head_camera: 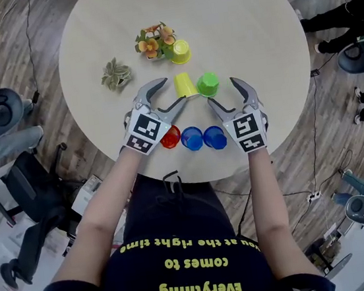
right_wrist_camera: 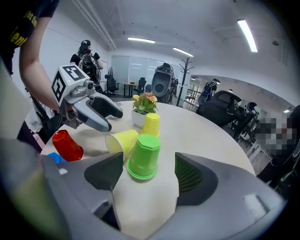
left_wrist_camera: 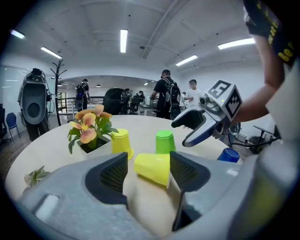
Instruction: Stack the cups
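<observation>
A yellow cup lies on its side on the round table. My left gripper is open around it, and the cup's rim sits close to the right jaw. A green cup stands upside down just to its right, between the open jaws of my right gripper, with gaps on both sides. Another yellow cup stands upside down by the flower pot. A red cup and two blue cups sit near the front edge.
A small pot of orange flowers and a small succulent stand on the far left part of the table. Office chairs and people surround the table. The table's front edge runs just behind the red and blue cups.
</observation>
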### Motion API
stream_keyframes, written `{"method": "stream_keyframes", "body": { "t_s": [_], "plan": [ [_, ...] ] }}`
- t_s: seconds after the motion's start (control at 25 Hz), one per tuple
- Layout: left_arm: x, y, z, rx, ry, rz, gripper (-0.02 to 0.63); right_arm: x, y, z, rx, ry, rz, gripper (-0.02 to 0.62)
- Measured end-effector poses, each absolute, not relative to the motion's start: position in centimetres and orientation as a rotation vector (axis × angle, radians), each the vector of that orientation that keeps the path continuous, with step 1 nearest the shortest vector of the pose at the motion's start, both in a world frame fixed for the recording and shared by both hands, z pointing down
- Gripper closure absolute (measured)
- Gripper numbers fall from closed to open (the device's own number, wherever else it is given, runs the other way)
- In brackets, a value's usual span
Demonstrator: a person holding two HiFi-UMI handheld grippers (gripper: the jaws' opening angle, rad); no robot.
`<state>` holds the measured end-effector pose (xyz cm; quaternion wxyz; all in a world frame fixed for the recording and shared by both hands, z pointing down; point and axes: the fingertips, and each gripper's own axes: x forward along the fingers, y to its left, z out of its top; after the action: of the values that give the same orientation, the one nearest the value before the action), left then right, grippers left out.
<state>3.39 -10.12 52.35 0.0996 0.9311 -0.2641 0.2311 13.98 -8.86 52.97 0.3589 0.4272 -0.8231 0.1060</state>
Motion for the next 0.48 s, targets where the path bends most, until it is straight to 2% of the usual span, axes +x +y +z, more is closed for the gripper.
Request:
{"method": "stream_keyframes", "body": {
  "t_s": [0.24,0.48],
  "plan": [
    [3.8,-11.3,52.7,2.733,-0.734,0.686,0.311,13.1,-10.7,52.0,1.142,-2.206,0.353,0.246],
    [3.1,-11.5,53.9,2.676,-0.742,0.693,0.311,8.9,-11.2,53.4,0.941,-2.284,0.400,0.270]
  ]
}}
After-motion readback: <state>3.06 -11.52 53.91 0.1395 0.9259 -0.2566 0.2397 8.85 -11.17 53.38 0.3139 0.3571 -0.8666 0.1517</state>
